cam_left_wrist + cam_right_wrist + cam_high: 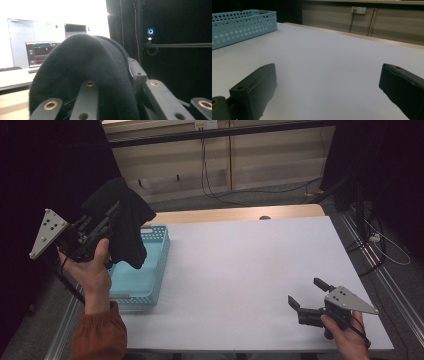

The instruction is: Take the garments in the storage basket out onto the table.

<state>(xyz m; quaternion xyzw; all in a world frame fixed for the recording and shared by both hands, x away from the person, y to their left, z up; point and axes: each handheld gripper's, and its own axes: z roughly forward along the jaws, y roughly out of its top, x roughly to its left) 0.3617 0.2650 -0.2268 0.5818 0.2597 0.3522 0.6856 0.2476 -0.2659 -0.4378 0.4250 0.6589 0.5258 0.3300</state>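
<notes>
1 black cloth [127,227] hangs pinched in the left gripper [107,217] above the blue basket [150,270]; lowering it fully inside before releasing seems wise. The right gripper [305,295] rests spread on the surface [240,265].

Cloth [127,227] above basket [150,270] at table's [240,260] left; right claw [306,296] near-right

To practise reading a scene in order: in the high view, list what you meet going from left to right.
Left claw holding the black cloth → blue perforated basket → bare white table → right claw, jaws apart.
</notes>
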